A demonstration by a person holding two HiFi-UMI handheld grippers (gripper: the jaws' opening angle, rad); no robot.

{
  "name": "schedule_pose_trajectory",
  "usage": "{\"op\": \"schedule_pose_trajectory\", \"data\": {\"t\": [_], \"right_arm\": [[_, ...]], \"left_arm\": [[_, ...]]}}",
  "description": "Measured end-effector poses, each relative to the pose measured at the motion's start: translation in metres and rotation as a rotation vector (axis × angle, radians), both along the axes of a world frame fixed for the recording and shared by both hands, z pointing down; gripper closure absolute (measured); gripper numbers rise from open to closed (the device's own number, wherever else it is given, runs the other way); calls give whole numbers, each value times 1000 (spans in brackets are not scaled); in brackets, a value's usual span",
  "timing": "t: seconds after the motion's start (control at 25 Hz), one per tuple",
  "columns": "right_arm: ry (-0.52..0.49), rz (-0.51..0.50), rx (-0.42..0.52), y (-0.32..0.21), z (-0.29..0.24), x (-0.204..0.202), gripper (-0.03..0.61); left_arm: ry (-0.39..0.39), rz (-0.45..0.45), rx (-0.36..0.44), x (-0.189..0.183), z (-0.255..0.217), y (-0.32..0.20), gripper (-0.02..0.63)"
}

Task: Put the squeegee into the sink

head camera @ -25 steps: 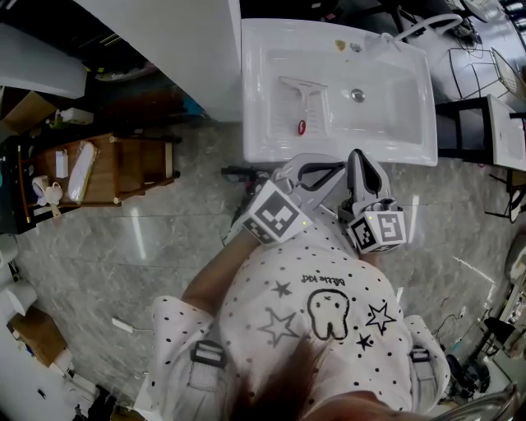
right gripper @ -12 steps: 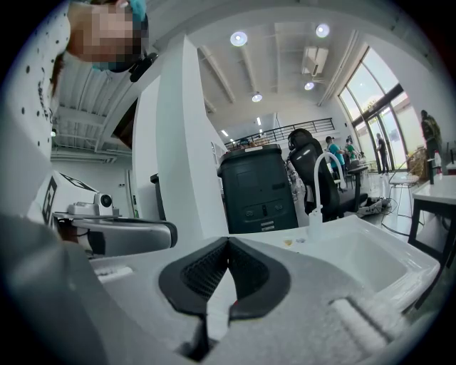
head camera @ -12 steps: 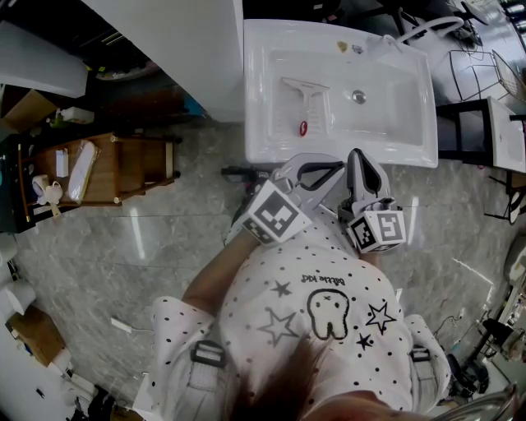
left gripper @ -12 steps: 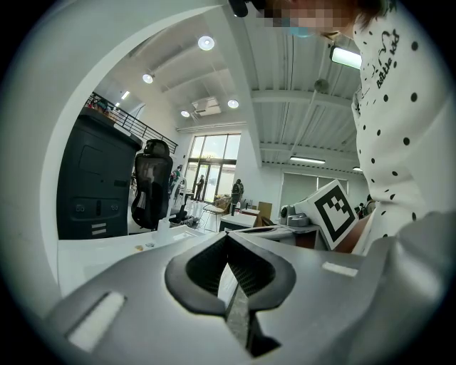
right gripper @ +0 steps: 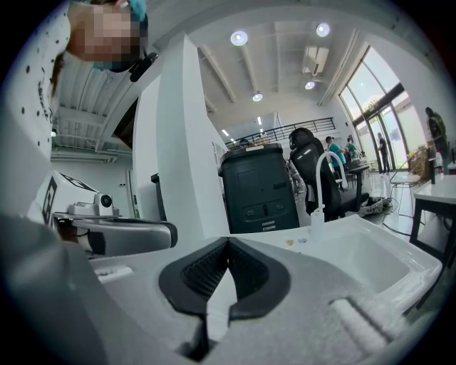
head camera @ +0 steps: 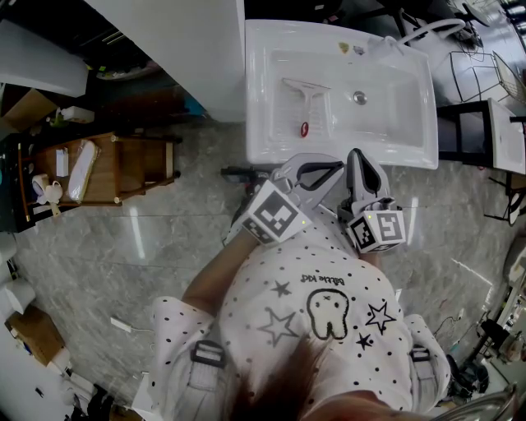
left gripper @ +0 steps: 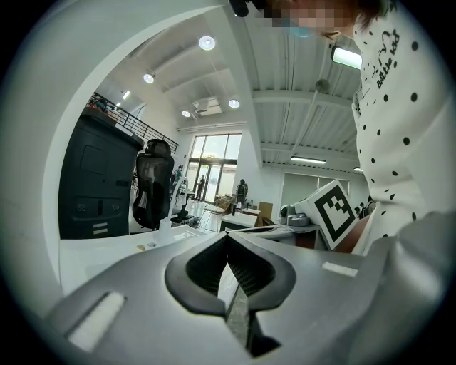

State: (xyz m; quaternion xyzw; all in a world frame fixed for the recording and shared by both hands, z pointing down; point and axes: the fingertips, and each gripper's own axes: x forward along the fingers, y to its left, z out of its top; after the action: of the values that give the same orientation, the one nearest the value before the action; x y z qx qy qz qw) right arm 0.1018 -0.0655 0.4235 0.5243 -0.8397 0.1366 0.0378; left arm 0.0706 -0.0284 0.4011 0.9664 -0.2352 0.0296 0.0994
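Observation:
The white squeegee (head camera: 306,99) lies in the basin of the white sink (head camera: 337,153), blade at the far end and its red-tipped handle pointing toward me. Both grippers hover close to my chest, just short of the sink's front rim. In the head view my left gripper (head camera: 332,164) and right gripper (head camera: 359,154) sit side by side, pointing at the sink. The left gripper (left gripper: 228,236) has its jaws together with nothing between them. So does the right gripper (right gripper: 228,241), which looks along the sink's rim (right gripper: 335,227).
A white cabinet (head camera: 189,49) stands left of the sink, and a wooden cart (head camera: 115,168) farther left. The faucet (head camera: 427,25) arches over the sink's far right corner. A black-framed table (head camera: 485,123) stands to the right. The drain (head camera: 359,98) is beside the squeegee.

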Motion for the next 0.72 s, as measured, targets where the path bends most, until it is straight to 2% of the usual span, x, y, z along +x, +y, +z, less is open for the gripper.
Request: {"op": "schedule_pose_trajectory", "data": {"t": [0.72], "right_arm": [[11,-22,2,0,-1,-3,578]], "left_arm": [[0,-5,-4,2,0,0,617]]}}
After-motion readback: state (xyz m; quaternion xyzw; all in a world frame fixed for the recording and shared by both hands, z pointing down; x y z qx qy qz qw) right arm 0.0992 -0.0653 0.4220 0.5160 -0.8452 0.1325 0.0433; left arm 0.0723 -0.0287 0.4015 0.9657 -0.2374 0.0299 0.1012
